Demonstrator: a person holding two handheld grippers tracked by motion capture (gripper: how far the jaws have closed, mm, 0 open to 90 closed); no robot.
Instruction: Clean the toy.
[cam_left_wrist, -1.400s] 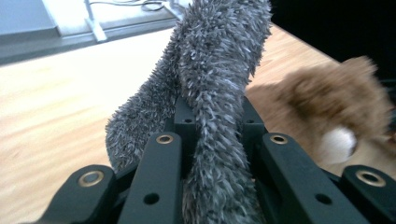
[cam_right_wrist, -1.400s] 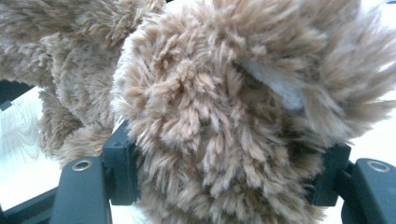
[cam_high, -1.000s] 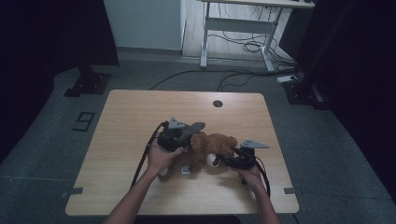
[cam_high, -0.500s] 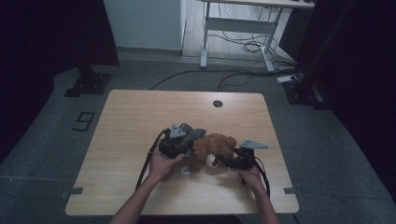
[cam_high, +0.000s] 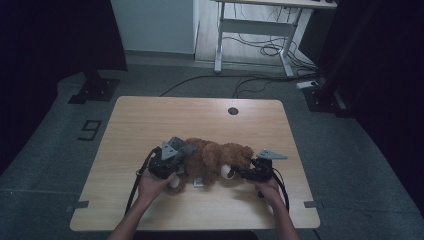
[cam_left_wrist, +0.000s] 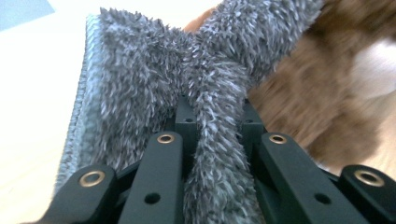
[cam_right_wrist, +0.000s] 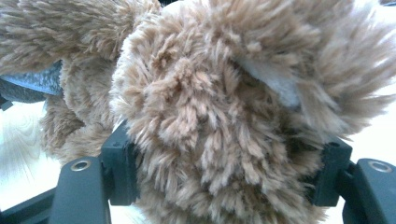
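A brown teddy bear (cam_high: 220, 156) lies on its side on the wooden table (cam_high: 150, 120), near the front edge. My left gripper (cam_high: 184, 154) is at the bear's left end. In the left gripper view it (cam_left_wrist: 215, 112) is shut on a fold of shaggy grey cloth (cam_left_wrist: 140, 79), with the bear's brown fur (cam_left_wrist: 317, 102) just beyond. My right gripper (cam_high: 236, 171) is at the bear's right end. Its jaws stand wide on either side of a thick furry part of the bear (cam_right_wrist: 210, 107), and the pads (cam_right_wrist: 119, 163) press into the fur.
The table has a round cable hole (cam_high: 233, 110) at its far edge and bare wood to the left and behind the bear. Cables trail from both grippers toward the front edge. A desk frame (cam_high: 260, 35) and floor cables lie beyond the table.
My left hand has drawn toward the front edge and a little left, sinking lower with the grey cloth in its jaws. The right gripper and its grip stay put.
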